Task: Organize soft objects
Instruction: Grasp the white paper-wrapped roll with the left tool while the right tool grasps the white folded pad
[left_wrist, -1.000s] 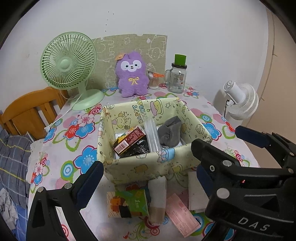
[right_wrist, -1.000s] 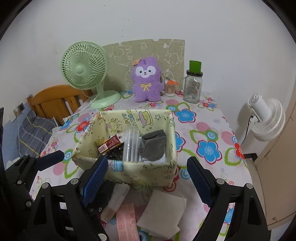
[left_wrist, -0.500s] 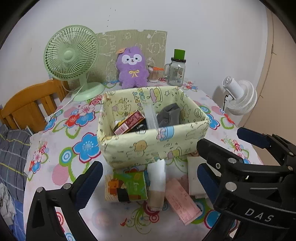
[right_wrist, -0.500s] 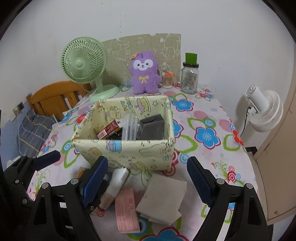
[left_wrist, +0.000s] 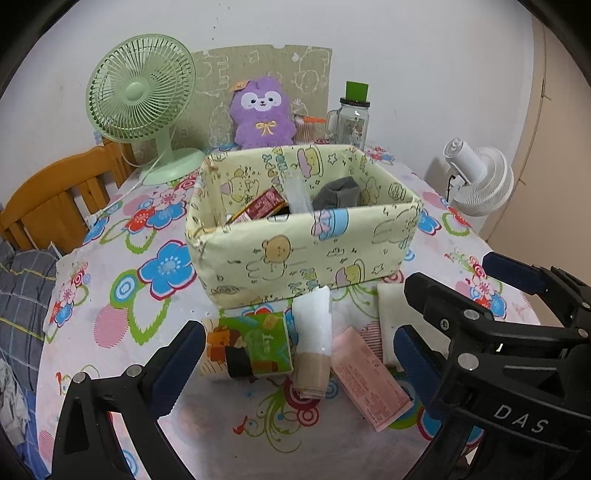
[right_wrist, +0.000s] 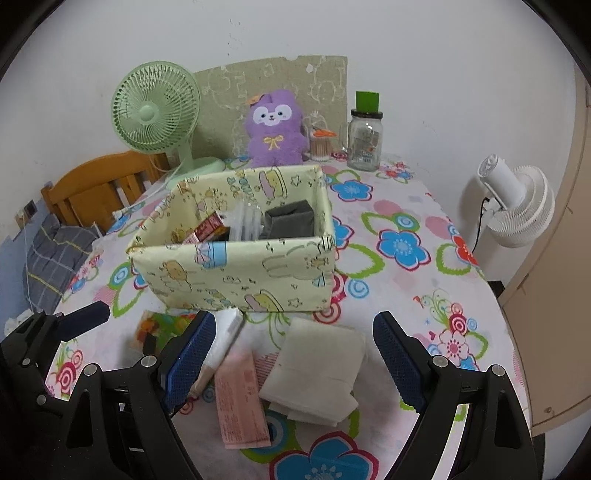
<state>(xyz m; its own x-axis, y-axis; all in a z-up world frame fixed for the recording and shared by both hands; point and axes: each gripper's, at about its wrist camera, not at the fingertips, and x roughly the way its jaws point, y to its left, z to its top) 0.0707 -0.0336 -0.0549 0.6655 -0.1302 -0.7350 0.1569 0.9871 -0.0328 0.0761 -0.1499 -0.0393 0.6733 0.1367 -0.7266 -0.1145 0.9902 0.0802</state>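
Green fan (left_wrist: 140, 92): round plastic grille on a smooth base, at the far left of the table.
Plush toy (left_wrist: 263, 112): purple, fluffy, upright against the wall behind the box.
Fabric box (left_wrist: 306, 236): rectangular, soft pale yellow cloth with cartoon prints; in the middle of the flowered tablecloth (left_wrist: 122, 306).
Grey sock (left_wrist: 338, 194): soft and crumpled, inside the box at its right side, beside a clear plastic sleeve and a red carton.
Left gripper (left_wrist: 295, 360): jaws wide apart, holding nothing; low over the items in front of the box.
Green packet (left_wrist: 251, 345): flat, glossy, printed; between the left gripper's fingers in the view.
White tube (left_wrist: 312, 343): soft plastic, beige at its near end, just beside the packet.
Pink paper (right_wrist: 240, 402): thin flat slip, lying partly under the folded cloth's edge.
Folded white cloth (right_wrist: 317, 369): thick, soft, square; in front of the box, between the right gripper's fingers in the view.
Right gripper (right_wrist: 291, 354): jaws wide apart, empty.
Change from one second ago: both cameras are lower and closer to the table; the items in front of the box look larger.
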